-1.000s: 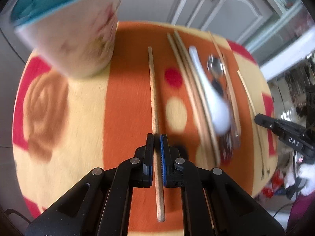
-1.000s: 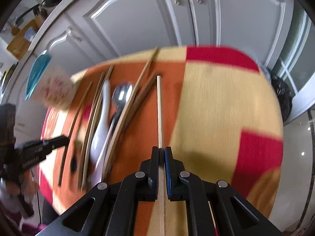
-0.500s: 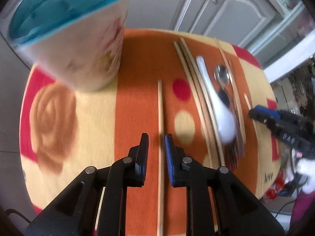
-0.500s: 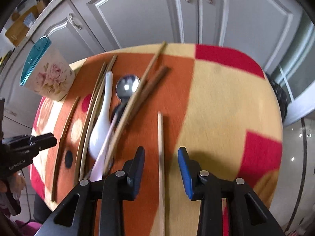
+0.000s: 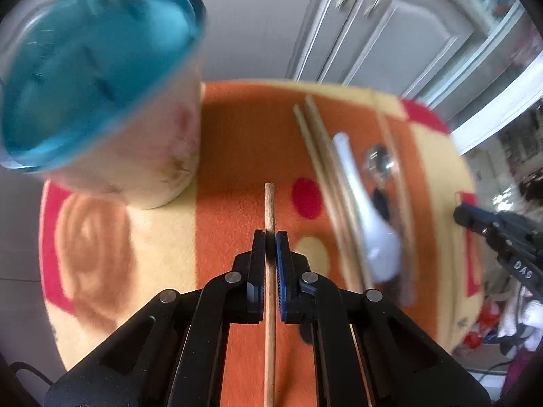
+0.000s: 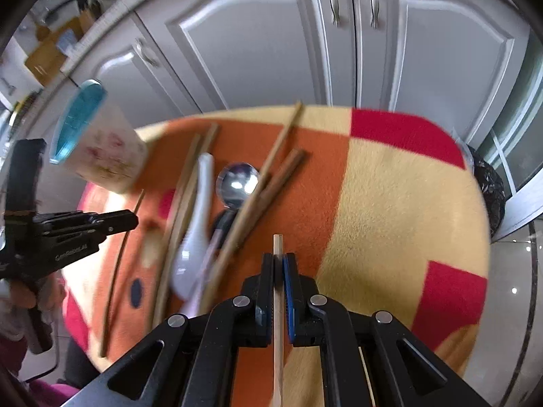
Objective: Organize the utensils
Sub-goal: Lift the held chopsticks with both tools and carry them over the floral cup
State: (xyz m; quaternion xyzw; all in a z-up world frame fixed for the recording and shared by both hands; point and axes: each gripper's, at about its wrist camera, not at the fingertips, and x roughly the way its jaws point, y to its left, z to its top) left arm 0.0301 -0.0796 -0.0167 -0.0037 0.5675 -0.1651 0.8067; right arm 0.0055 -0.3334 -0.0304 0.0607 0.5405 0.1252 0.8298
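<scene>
A wooden chopstick (image 5: 269,203) is sitting clamped between the closed jaws of the left gripper (image 5: 270,237), its tip jutting ahead toward the floral cup (image 5: 142,149) with the blue rim. The right gripper (image 6: 278,261) is pinching a paler chopstick (image 6: 278,242) the same way. Between them, on the orange patterned cloth (image 6: 390,210), loose chopsticks, a white spoon (image 6: 193,234) and a metal spoon (image 6: 237,183) are lying.
</scene>
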